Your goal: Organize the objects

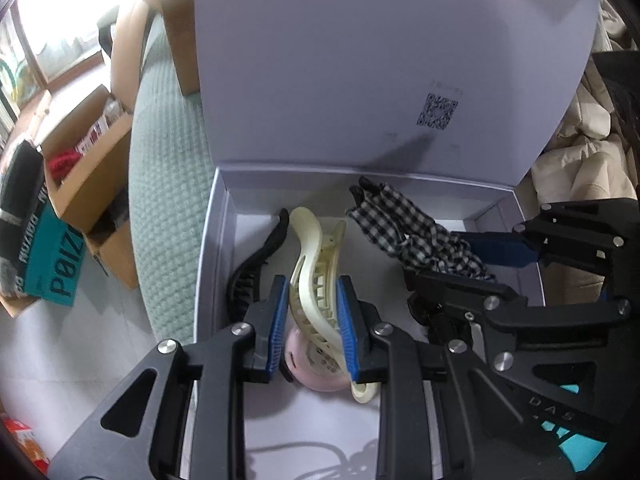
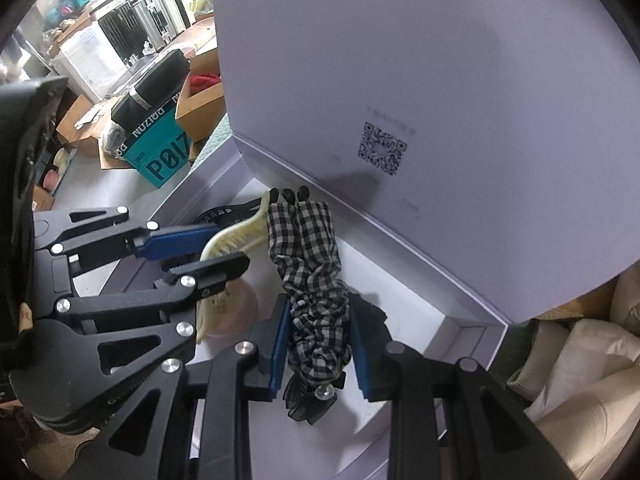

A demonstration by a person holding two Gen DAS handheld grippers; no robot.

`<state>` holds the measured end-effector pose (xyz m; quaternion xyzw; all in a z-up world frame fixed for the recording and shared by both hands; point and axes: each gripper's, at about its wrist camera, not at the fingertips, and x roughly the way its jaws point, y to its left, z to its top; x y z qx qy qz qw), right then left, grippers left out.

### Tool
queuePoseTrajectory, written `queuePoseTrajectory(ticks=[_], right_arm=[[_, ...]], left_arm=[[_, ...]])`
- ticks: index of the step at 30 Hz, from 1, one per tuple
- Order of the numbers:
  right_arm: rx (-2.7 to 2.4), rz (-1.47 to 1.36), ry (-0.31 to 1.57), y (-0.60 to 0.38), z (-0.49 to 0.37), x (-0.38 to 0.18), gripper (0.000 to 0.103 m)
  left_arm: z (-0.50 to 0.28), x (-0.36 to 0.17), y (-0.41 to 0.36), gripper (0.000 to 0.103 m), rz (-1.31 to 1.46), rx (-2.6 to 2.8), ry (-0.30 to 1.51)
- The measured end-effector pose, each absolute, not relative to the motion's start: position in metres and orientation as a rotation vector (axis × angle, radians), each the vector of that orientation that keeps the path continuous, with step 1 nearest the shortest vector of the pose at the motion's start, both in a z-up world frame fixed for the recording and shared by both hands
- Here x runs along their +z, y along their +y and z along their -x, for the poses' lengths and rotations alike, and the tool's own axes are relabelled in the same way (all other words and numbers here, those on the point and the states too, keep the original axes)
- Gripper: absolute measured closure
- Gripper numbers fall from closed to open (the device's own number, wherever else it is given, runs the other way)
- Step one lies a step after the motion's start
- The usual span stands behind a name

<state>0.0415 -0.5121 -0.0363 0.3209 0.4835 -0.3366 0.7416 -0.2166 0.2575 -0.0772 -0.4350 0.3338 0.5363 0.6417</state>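
Left tool [image 1: 313, 312] clamps cream hair claw [image 1: 310, 264]; right tool [image 2: 320, 344] clamps gingham scrunchie [image 2: 312, 280]. Both over white box [image 1: 208, 240]. Lower each to bare floor, clear of black claw clip [image 1: 256, 268], release separately.

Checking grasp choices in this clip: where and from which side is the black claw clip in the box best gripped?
Grip the black clip across its curved spine near the middle, coming from above. It lies on the box floor beside the left wall, so a side approach looks blocked. The cream clip in the left gripper crowds its other side.
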Motion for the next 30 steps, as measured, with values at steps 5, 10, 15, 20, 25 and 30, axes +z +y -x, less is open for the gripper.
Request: queuePoseTrajectory(ticks=[5, 10, 15, 20, 25, 30], right_arm=[[-0.741, -0.706, 1.058, -0.509, -0.042, -0.035, 0.075], [-0.741, -0.718, 1.062, -0.507, -0.043, -0.036, 0.073], [-0.743, -0.730, 1.068, -0.503, -0.041, -0.035, 0.073], [-0.752, -0.736, 1.062, -0.499, -0.038, -0.030, 0.073], [-0.770, -0.693, 1.067, -0.491, -0.040, -0.021, 0.073], [-0.765, -0.699, 1.059, -0.488, -0.043, -0.015, 0.074]], left_arm=[[0.216, -0.081, 0.254, 0.080, 1.018, 1.209, 0.759], [0.215, -0.079, 0.250, 0.080, 1.016, 1.215, 0.753], [0.216, -0.075, 0.250, 0.080, 1.005, 1.225, 0.743], [0.218, -0.072, 0.247, 0.079, 1.001, 1.237, 0.742], [0.221, -0.072, 0.244, 0.079, 1.023, 1.239, 0.748], [0.221, -0.064, 0.234, 0.079, 0.995, 1.264, 0.753]])
